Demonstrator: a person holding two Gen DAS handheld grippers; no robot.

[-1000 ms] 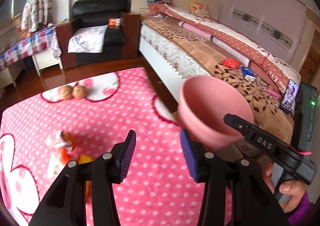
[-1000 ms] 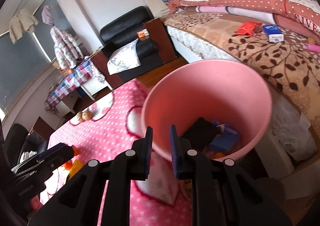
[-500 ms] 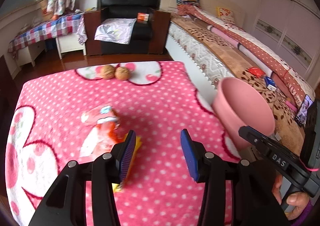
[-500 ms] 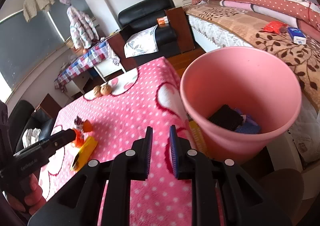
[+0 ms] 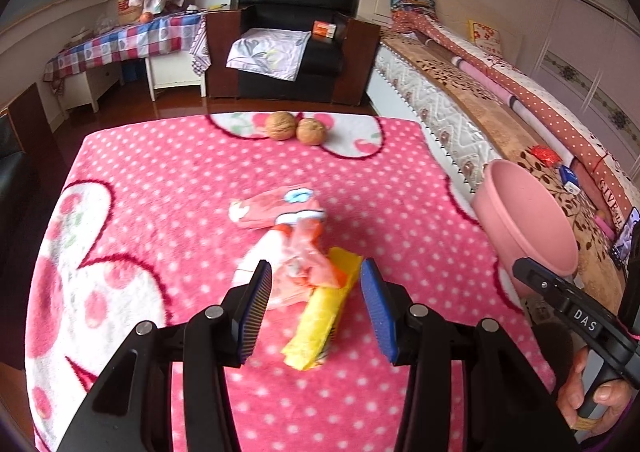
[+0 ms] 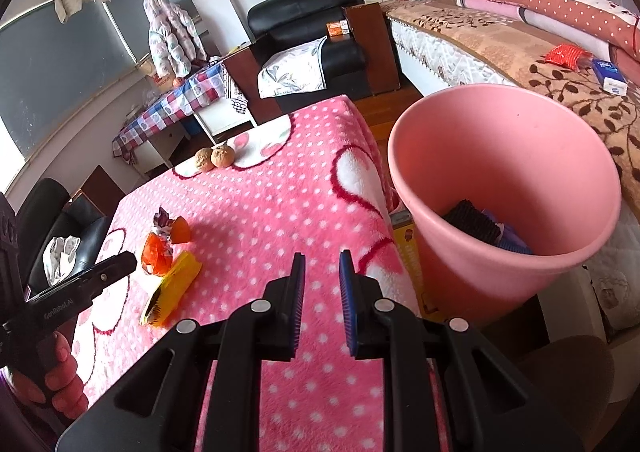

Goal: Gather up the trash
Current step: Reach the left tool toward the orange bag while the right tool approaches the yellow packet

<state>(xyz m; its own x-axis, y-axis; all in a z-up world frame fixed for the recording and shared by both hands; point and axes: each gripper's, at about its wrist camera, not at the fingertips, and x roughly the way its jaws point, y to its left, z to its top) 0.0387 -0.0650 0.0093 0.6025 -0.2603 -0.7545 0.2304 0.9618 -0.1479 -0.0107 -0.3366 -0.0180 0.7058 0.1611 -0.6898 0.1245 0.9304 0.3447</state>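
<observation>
Left wrist view: left tongs (image 5: 316,306), spread wide and empty, have advanced over the yellow plastic wrapper (image 5: 323,322); right tongs (image 6: 322,292) nearly closed, empty, beside the pink plastic bin (image 6: 508,188). Pickup appears imminent.

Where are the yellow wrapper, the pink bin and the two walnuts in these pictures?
yellow wrapper (image 5: 320,322): left wrist view, middle of its flat face.
pink bin (image 6: 516,156): right wrist view, inner back wall.
two walnuts (image 5: 280,126): left wrist view, shell of the left one.
</observation>
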